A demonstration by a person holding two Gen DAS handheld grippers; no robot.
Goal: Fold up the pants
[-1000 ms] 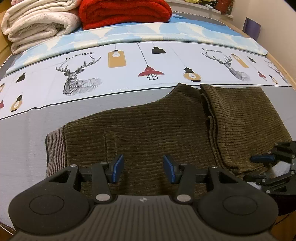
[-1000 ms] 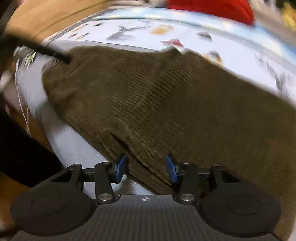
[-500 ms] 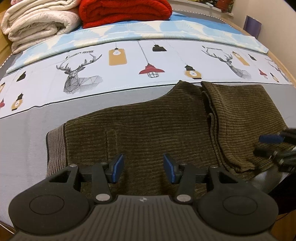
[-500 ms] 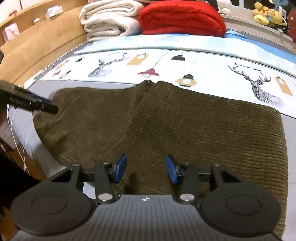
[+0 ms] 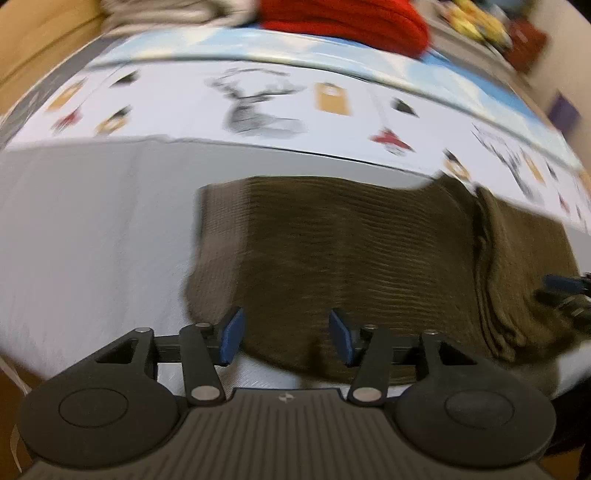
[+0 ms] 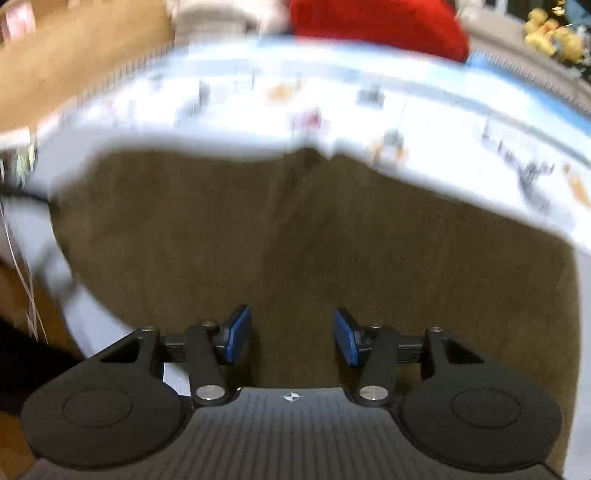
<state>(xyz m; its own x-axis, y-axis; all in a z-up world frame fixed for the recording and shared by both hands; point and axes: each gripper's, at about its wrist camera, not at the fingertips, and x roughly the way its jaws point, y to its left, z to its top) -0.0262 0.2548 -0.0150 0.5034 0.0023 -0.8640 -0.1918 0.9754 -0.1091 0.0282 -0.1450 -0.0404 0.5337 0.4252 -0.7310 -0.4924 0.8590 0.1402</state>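
Note:
Dark olive corduroy pants (image 5: 351, 251) lie on the bed, folded over, with the ribbed waistband at their left end and a doubled layer at the right. They fill the middle of the right wrist view (image 6: 314, 240). My left gripper (image 5: 284, 338) is open and empty, low over the pants' near edge by the waistband corner. My right gripper (image 6: 292, 341) is open and empty over the pants' near part; it also shows at the right edge of the left wrist view (image 5: 565, 291). Both views are blurred by motion.
The bed has a grey sheet (image 5: 92, 229) and a white cover printed with deer and lamps (image 5: 258, 107). A red blanket (image 5: 343, 18) and pale folded bedding (image 5: 155, 11) lie at the far side. A wooden bed frame (image 6: 74, 55) runs along the left.
My left gripper has swung left, so the waistband now sits nearer the middle of its view. My right gripper has moved closer over the pants. Both stay open.

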